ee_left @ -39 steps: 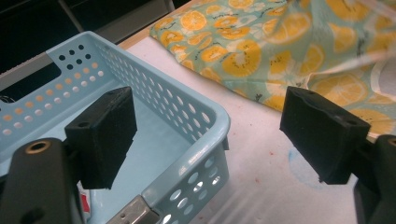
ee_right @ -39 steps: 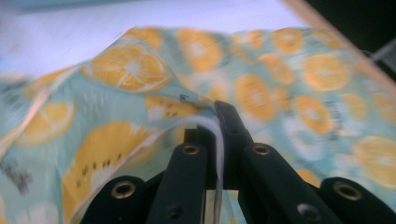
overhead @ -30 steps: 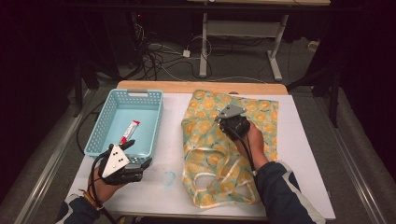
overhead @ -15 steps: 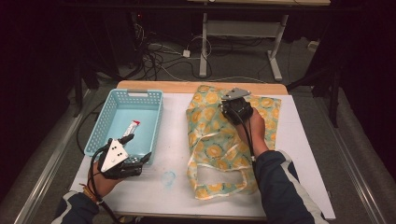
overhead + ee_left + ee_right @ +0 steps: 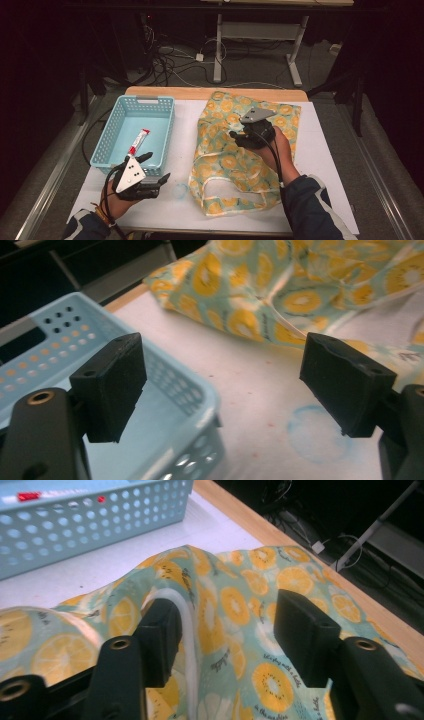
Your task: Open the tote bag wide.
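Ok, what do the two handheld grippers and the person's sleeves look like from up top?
Both grippers are black with blocky black pads. The left gripper carries a pale grey three-cornered plate with dark dots; the right gripper has a darker grey one. A black cable trails from each. The sleeves are dark blue, and there is a yellowish band at the left wrist.

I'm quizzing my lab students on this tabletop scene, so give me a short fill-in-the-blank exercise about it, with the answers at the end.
1. The red and white tube lies inside the light blue ____.
2. The cloth bag on the table is printed with slices of ____.
3. The right gripper has just been opening, and a ridge of the bag stands ____ its jaws.
4. The left gripper holds ____.

Missing words: basket; citrus fruit; between; nothing
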The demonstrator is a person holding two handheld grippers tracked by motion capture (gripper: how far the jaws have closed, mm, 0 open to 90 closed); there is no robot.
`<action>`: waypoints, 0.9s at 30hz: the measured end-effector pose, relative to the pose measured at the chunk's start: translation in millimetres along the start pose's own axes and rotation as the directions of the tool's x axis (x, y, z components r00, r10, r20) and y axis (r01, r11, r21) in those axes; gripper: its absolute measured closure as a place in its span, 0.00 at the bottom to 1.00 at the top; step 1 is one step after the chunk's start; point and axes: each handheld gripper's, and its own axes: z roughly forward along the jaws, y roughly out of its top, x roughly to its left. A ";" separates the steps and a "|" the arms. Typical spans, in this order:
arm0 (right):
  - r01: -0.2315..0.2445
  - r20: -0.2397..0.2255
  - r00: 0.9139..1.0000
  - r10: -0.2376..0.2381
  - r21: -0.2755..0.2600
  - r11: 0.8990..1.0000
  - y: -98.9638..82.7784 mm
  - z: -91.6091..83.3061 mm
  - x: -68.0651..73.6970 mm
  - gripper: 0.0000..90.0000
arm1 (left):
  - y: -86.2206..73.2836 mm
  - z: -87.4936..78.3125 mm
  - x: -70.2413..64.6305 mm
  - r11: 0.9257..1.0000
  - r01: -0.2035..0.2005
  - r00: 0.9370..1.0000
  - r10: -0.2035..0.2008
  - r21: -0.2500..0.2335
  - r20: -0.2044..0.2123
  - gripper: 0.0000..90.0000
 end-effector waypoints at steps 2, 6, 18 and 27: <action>-0.002 -0.018 1.000 0.001 -0.032 0.999 -3.1 -11.4 3.4 0.49 | 2.5 0.2 -6.7 1.000 -0.006 1.000 0.006 -0.006 0.019 0.20; 0.011 -0.016 1.000 -0.012 -0.062 0.998 -8.9 -28.5 12.7 0.46 | 6.1 0.5 -17.6 1.000 -0.016 0.999 0.016 -0.013 0.051 0.20; 0.089 -0.223 0.971 -0.092 -0.026 0.996 -54.1 -65.6 56.0 0.56 | 1.9 8.8 -33.0 0.998 -0.052 0.994 0.049 0.029 0.094 0.21; 0.232 -0.277 0.943 -0.183 0.156 0.960 -79.2 -42.4 76.2 0.52 | -0.7 13.3 -34.0 0.996 -0.066 0.993 0.060 0.057 0.100 0.21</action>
